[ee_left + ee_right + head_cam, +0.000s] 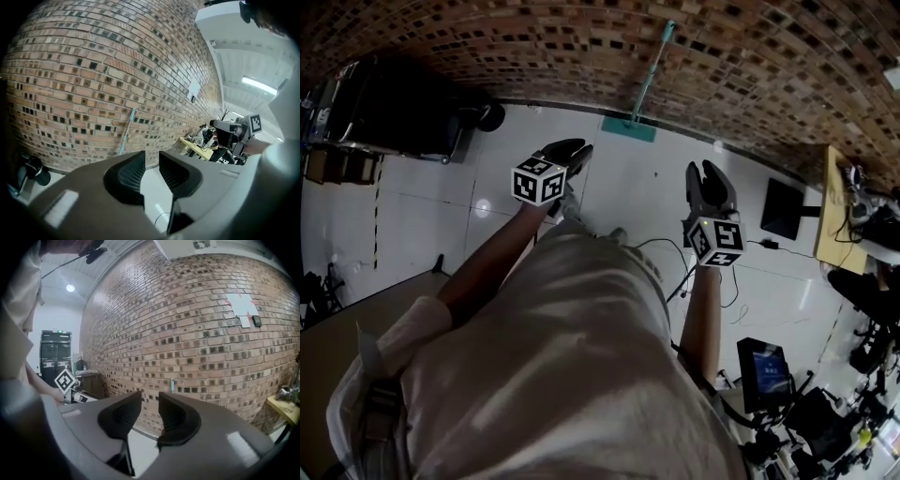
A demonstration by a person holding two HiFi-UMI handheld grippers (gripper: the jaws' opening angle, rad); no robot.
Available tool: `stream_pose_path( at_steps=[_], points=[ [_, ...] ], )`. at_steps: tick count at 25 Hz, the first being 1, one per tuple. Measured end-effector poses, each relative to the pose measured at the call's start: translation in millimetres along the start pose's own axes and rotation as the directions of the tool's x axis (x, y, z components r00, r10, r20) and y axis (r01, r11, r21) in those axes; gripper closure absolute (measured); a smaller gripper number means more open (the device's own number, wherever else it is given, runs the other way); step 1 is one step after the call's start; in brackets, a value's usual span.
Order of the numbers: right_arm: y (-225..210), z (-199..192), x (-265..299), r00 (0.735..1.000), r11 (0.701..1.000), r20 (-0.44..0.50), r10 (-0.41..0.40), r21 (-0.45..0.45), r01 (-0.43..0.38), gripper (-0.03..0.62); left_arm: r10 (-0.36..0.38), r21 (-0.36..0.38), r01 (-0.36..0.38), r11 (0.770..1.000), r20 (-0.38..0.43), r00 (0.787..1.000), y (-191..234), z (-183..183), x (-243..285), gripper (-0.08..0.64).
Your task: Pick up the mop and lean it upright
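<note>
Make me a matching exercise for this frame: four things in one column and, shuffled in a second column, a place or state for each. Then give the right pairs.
Things:
1. mop
2. left gripper
3. yellow table
4. dark cabinet

Places or states:
A. at the head view's right edge
B. leaning upright on the brick wall
C. jaws apart, nothing between them
D. at the head view's far left

Pairs: 1-B, 2-C, 3-A, 4-D.

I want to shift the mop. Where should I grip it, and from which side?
Probably the thin handle, mid-height, from the room side: it leans against the wall, so its back is blocked, and the flat head lies on the floor.
</note>
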State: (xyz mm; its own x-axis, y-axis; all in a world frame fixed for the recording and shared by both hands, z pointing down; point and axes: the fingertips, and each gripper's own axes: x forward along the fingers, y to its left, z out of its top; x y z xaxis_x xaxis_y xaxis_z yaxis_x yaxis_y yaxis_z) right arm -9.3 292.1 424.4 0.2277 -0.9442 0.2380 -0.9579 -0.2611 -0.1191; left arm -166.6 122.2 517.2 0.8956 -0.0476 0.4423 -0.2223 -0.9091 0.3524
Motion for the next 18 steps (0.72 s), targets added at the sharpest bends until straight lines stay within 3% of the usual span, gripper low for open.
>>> stream_pose_path(
  at_steps=[7,18],
  points=[
    [-11,-21,-34,1.0,1.0,-0.017,-0.004,-0.02,0.004,0.435,0.02,0.011,-0.02,1.0,-0.006,1.0,-30,-20,-3,0.448],
    [-25,-74,-78,0.998,0.997,-0.063,-0.023,0.074,0.027,0.407,0.072,-0.017,-0.074,0.997,-0.06,0.996,-51,-73,-25,0.443]
  ],
)
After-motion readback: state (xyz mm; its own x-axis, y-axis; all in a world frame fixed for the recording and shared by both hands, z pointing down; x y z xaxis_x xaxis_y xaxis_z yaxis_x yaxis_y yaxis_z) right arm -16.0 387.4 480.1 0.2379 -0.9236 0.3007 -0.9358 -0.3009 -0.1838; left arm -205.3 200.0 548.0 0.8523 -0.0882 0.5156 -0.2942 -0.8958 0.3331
